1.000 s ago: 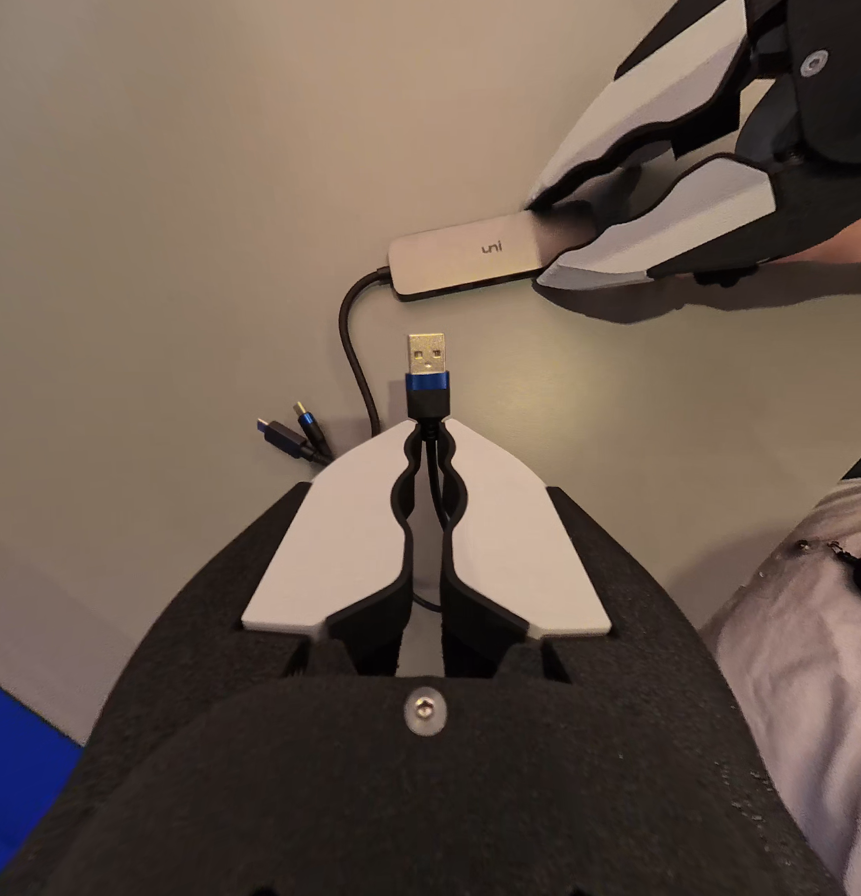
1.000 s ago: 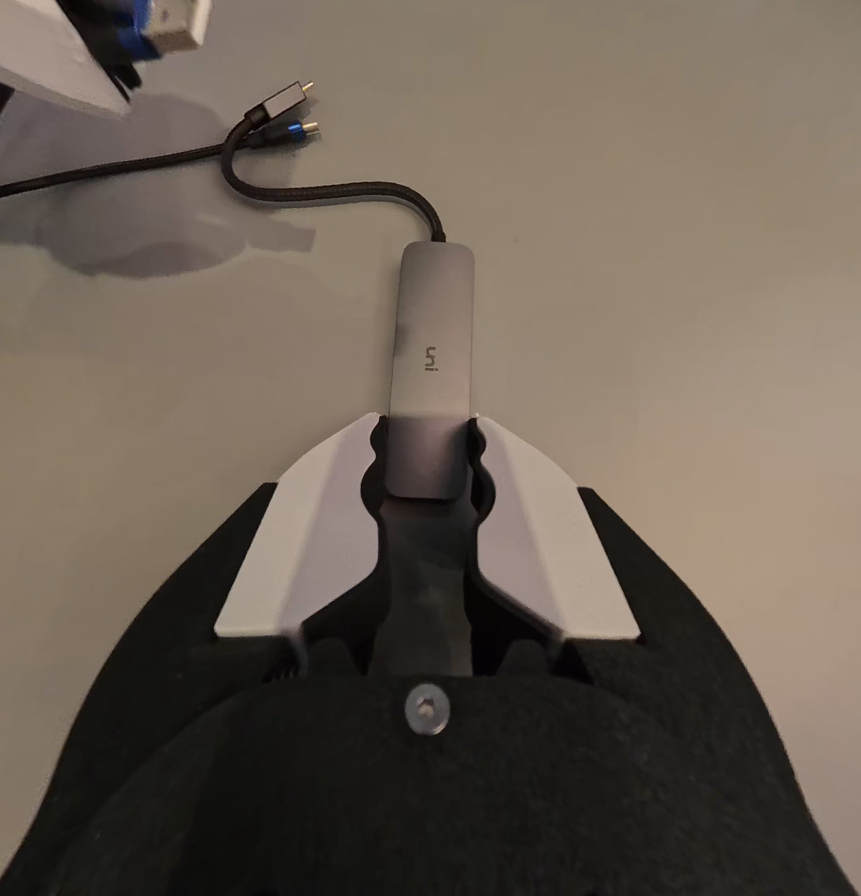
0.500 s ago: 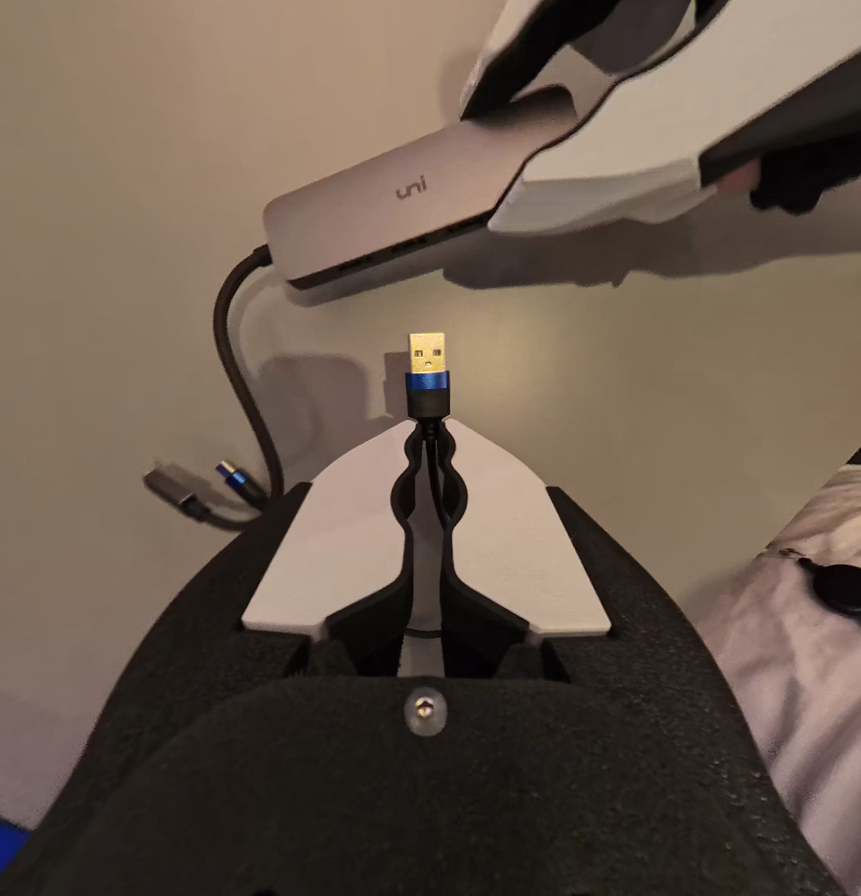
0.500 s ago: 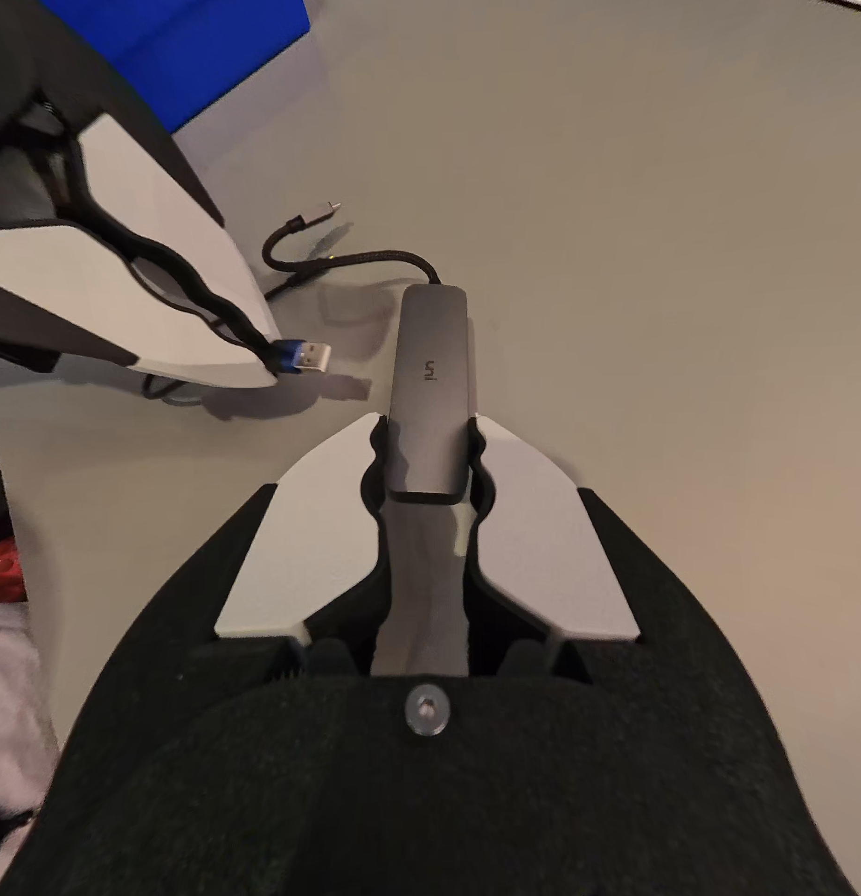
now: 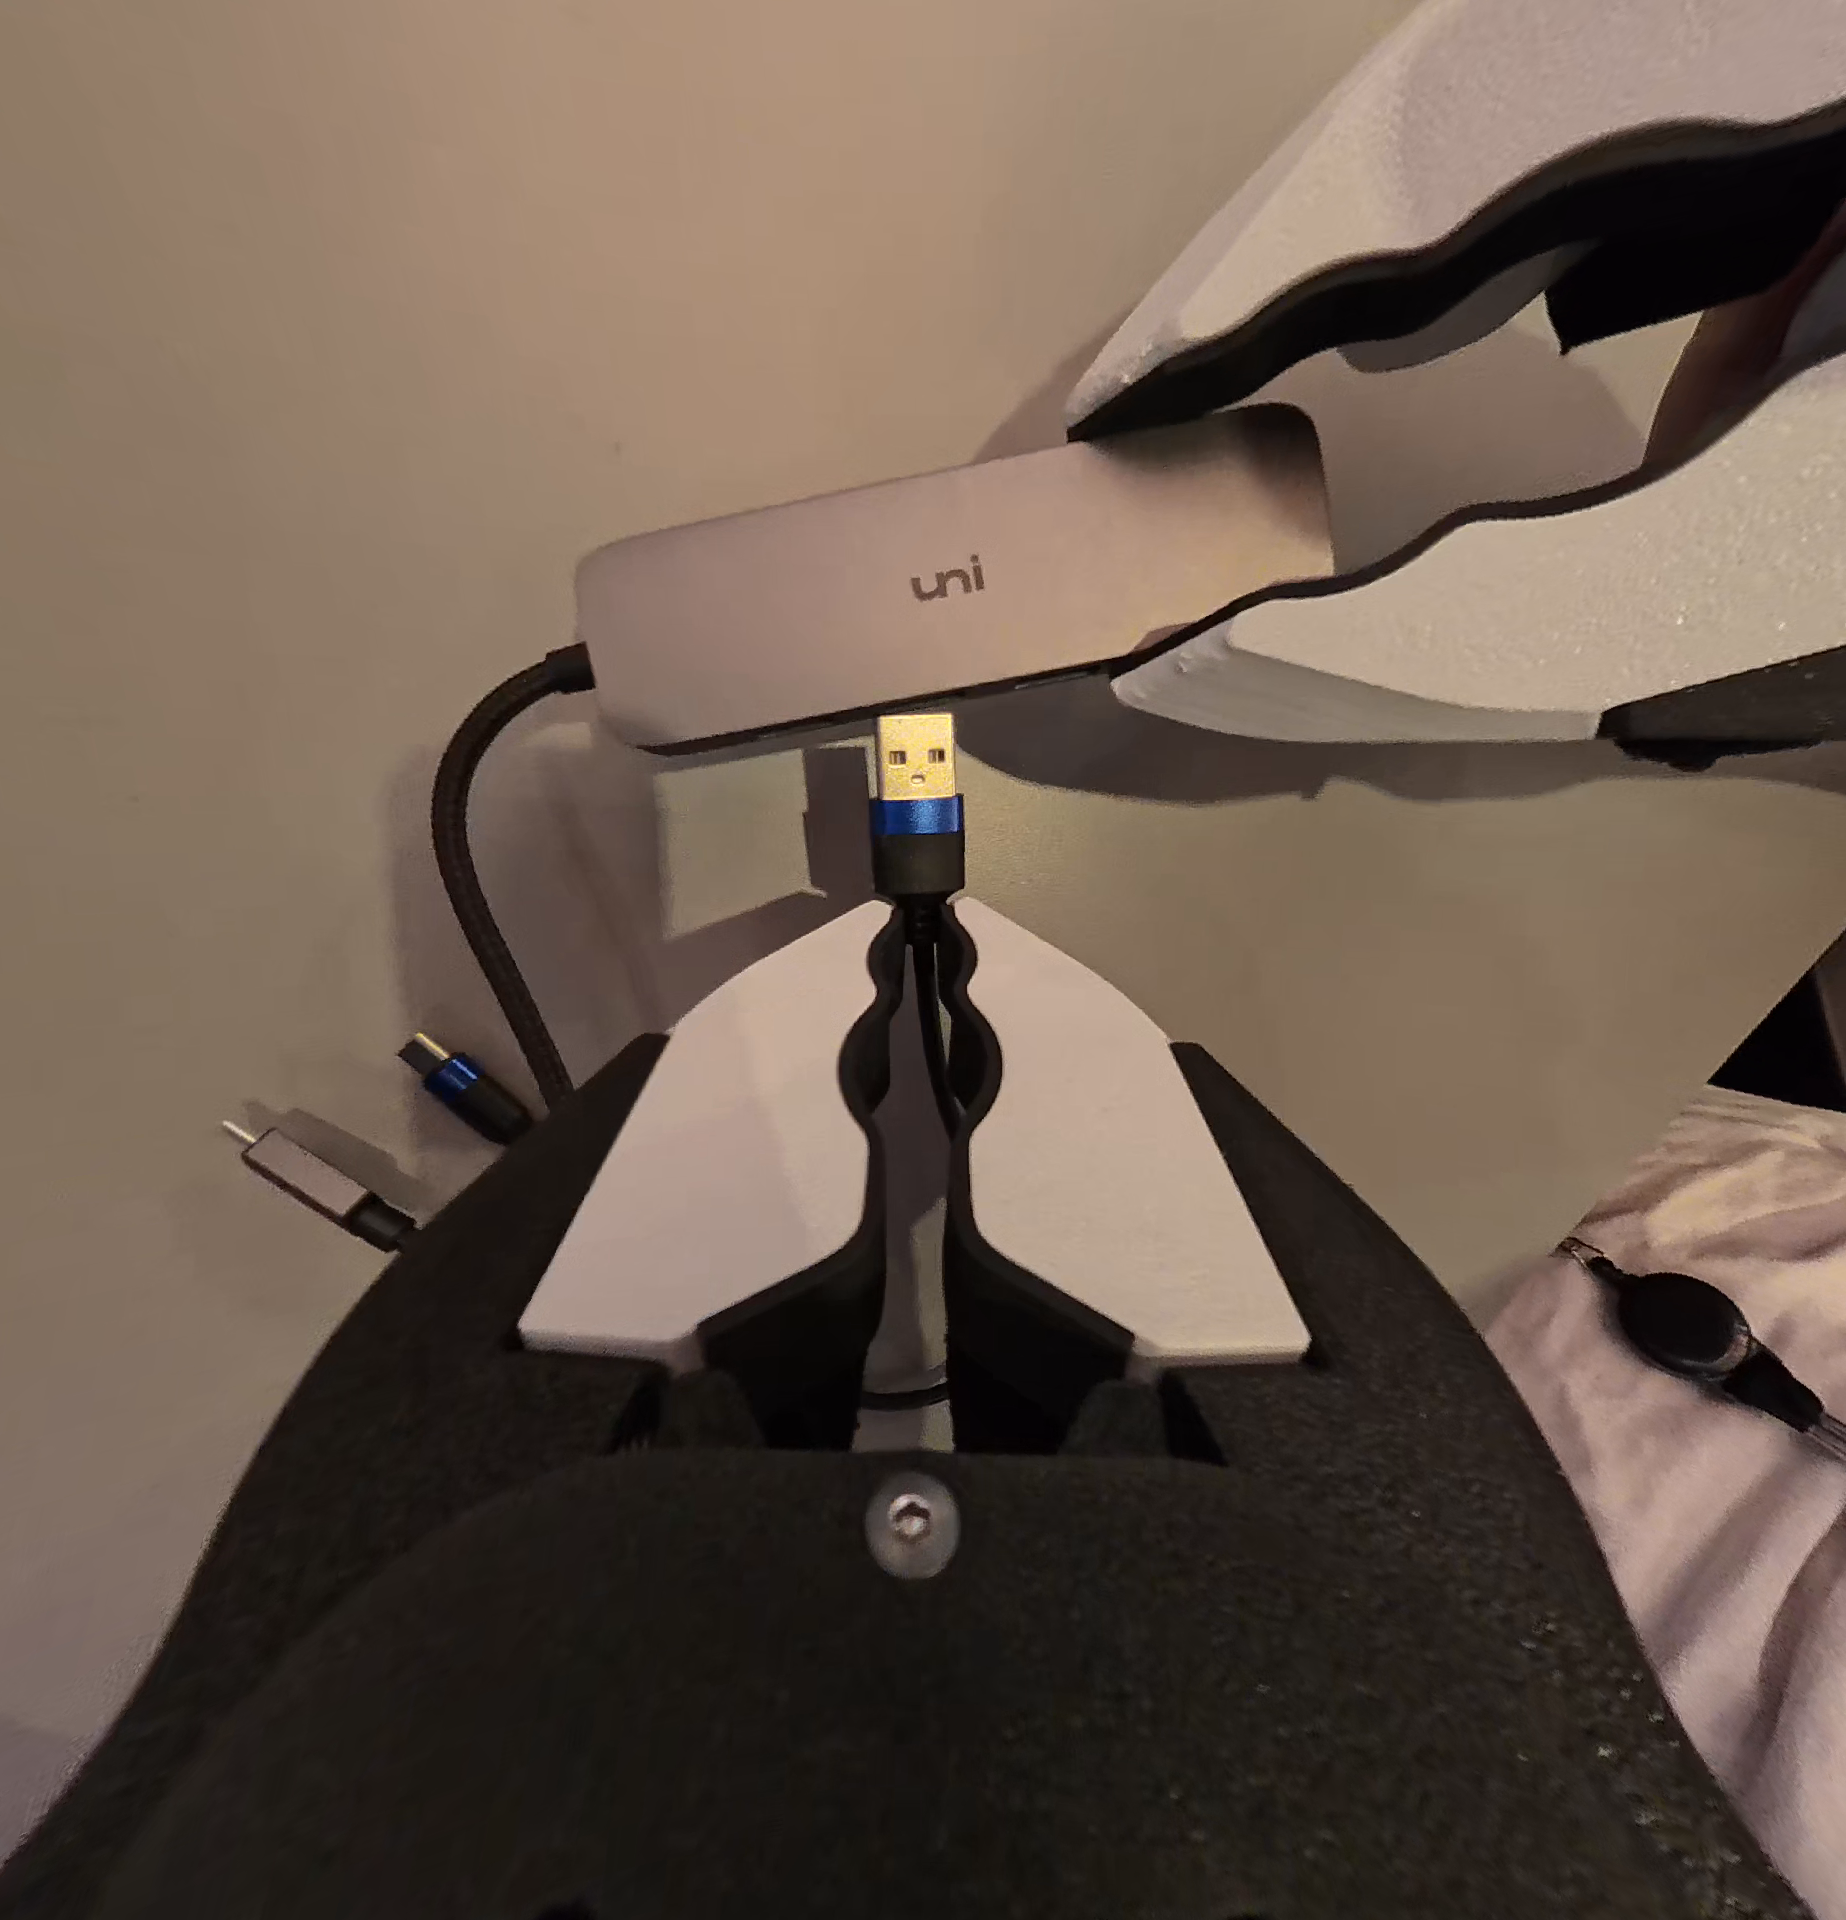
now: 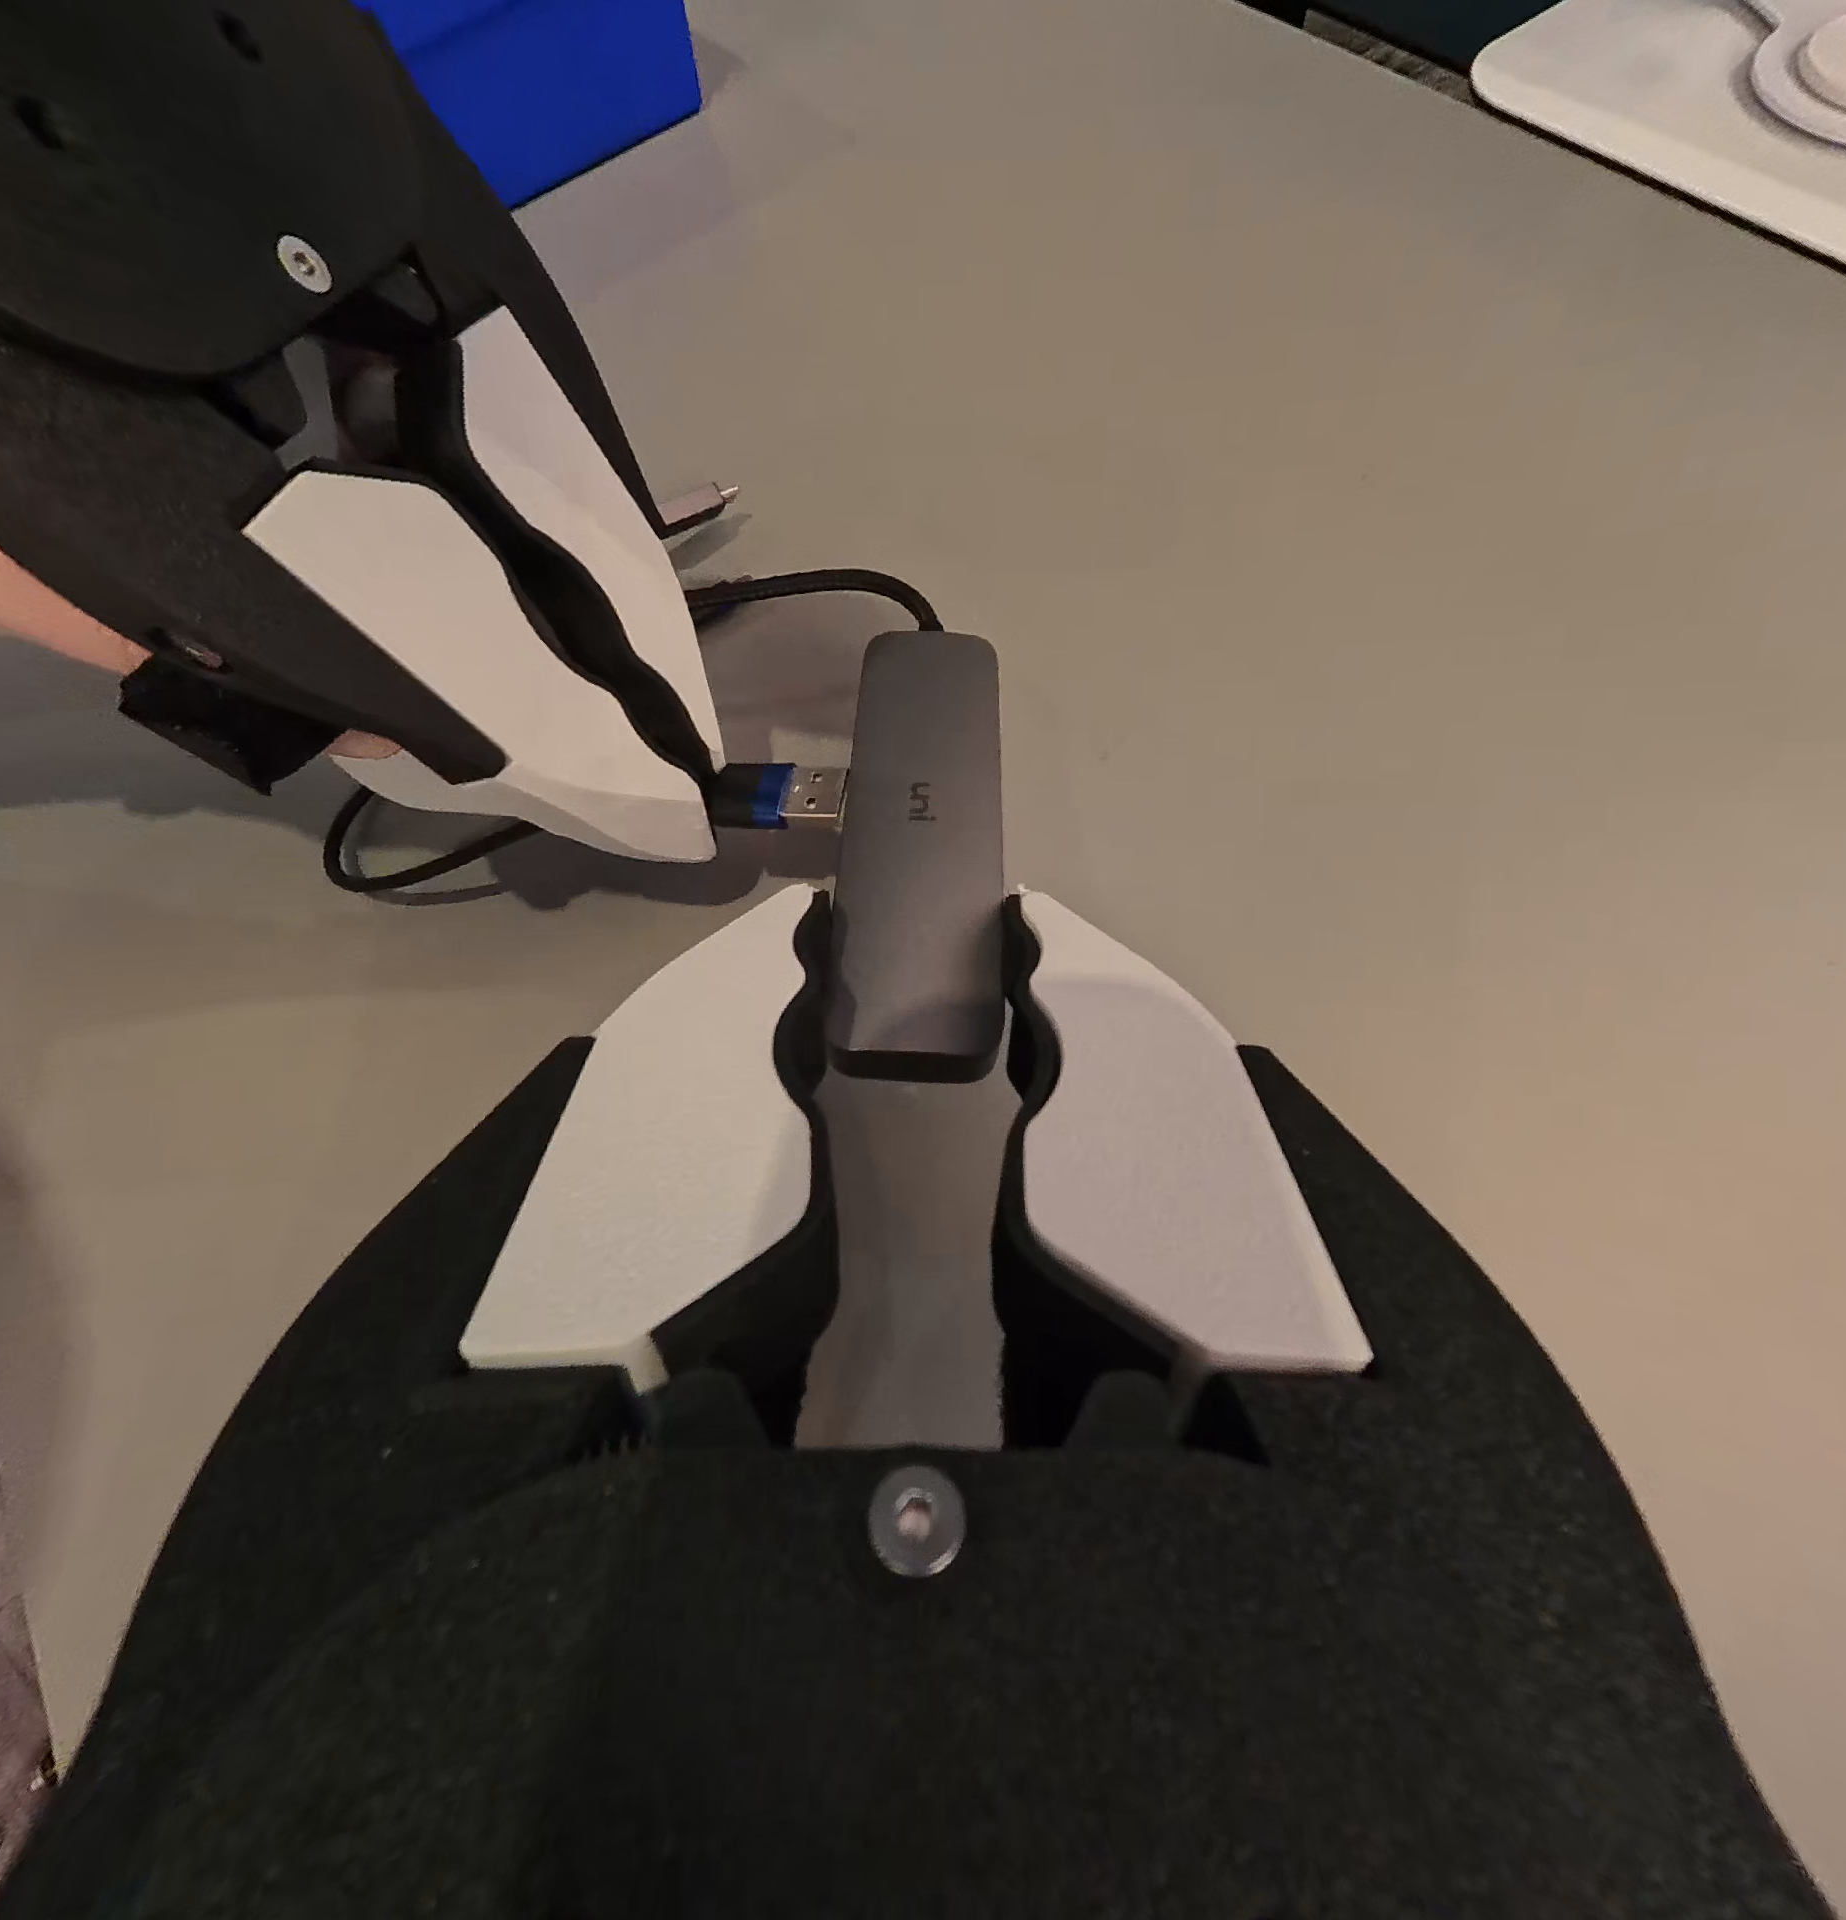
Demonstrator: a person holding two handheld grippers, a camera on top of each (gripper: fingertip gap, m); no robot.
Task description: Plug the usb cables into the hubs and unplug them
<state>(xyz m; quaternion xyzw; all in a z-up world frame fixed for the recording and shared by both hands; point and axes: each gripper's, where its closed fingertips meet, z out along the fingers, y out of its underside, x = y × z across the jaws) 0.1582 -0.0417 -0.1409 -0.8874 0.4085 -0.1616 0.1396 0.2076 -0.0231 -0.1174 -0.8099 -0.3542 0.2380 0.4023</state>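
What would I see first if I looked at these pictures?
First you'd see the gold USB plug with a blue band, pinched in the left gripper right in the middle, its tip touching the side of the grey hub. The right gripper holds that hub by its end, lifted above the table. A bright blue box sits at the far edge of the table.

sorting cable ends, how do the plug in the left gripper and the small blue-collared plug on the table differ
The wide gold USB plug with a blue collar is held up at the grey metal hub; the small blue-collared plug is narrower, dark-tipped, lying loose on the table. Both have blue collars and black bodies.
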